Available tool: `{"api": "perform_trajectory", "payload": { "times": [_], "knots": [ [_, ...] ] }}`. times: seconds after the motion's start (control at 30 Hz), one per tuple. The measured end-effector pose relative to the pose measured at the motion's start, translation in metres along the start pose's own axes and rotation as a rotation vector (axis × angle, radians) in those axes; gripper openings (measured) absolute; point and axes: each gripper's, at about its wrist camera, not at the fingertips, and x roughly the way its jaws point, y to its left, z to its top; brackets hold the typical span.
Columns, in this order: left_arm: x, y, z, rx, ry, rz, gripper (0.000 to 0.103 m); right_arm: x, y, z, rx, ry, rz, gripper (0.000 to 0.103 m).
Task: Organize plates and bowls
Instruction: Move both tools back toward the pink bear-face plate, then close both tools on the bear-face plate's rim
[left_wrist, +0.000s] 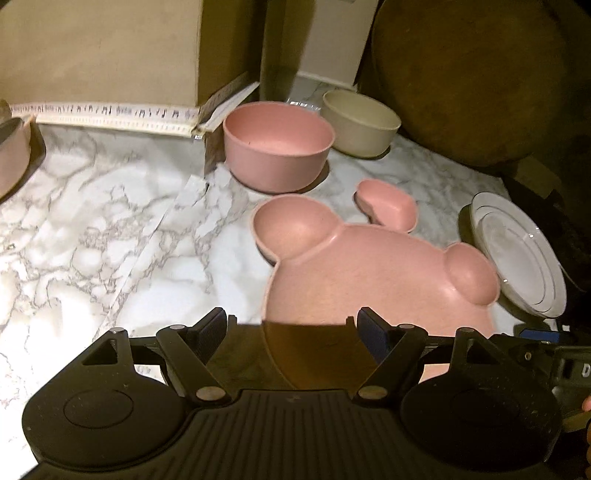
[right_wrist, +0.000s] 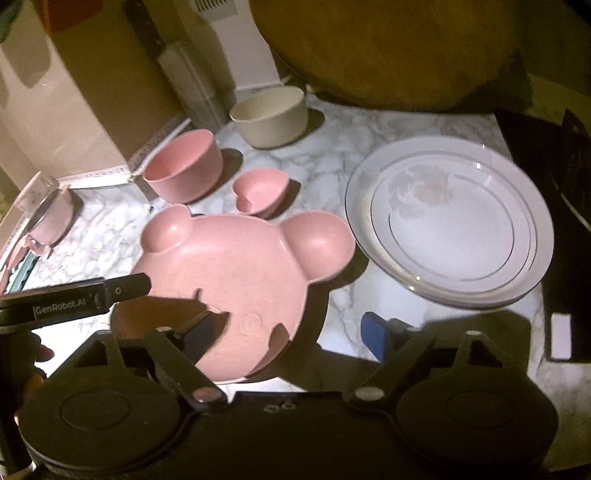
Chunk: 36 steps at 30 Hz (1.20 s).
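While both grippers hang spread and empty, left (left_wrist: 291, 325) and right (right_wrist: 291, 332) flank bear plate (right_wrist: 236, 280) (likely for two-sided lift); bowls (right_wrist: 184, 166) wait behind.

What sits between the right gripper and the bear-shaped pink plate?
Nothing visible: the right gripper, jaws open, hangs right at the bear-shaped pink plate's near edge. The left gripper reaches in from the side.

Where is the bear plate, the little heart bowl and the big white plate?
bear plate (right_wrist: 236, 273), right wrist view, flat middle of its face.
heart bowl (right_wrist: 258, 190), right wrist view, inside hollow.
white plate (right_wrist: 450, 229), right wrist view, centre of its well.
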Motion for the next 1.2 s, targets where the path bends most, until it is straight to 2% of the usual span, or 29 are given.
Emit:
{"api": "perform_trajectory", "payload": {
  "times": [0.13,0.27,0.6,0.67,0.73,0.77,0.8,0.9,1.07,1.2],
  "knots": [
    [0.006,0.003,-0.002,-0.014,0.015,-0.007,0.077,0.014,-0.004,0.001,0.052,0.045,-0.016,0.072],
    [0.008,0.002,-0.001,-0.013,0.017,-0.016,0.077,0.023,-0.003,0.0,0.061,0.071,-0.027,0.056],
    [0.017,0.012,0.005,-0.068,0.031,-0.016,0.075,0.029,-0.001,0.007,0.081,0.079,-0.023,0.037],
    [0.018,0.013,0.006,-0.072,0.037,-0.024,0.065,0.03,-0.003,0.007,0.093,0.08,-0.025,0.034],
    [0.018,0.012,0.007,-0.078,0.036,-0.029,0.064,0.029,-0.005,0.007,0.106,0.079,-0.028,0.032],
    [0.018,0.012,0.008,-0.079,0.034,-0.032,0.059,0.029,-0.006,0.008,0.113,0.079,-0.027,0.029],
    [0.017,0.011,0.008,-0.078,0.033,-0.039,0.051,0.029,-0.006,0.008,0.119,0.079,-0.026,0.027],
    [0.017,0.009,0.011,-0.079,0.038,-0.063,0.035,0.03,-0.006,0.009,0.124,0.084,-0.021,0.021],
    [0.019,0.01,0.013,-0.091,0.05,-0.048,0.027,0.033,-0.003,0.011,0.105,0.088,-0.017,0.008],
    [0.018,0.012,0.012,-0.099,0.055,-0.048,0.022,0.032,-0.002,0.01,0.092,0.086,-0.019,0.008]
  ]
}}
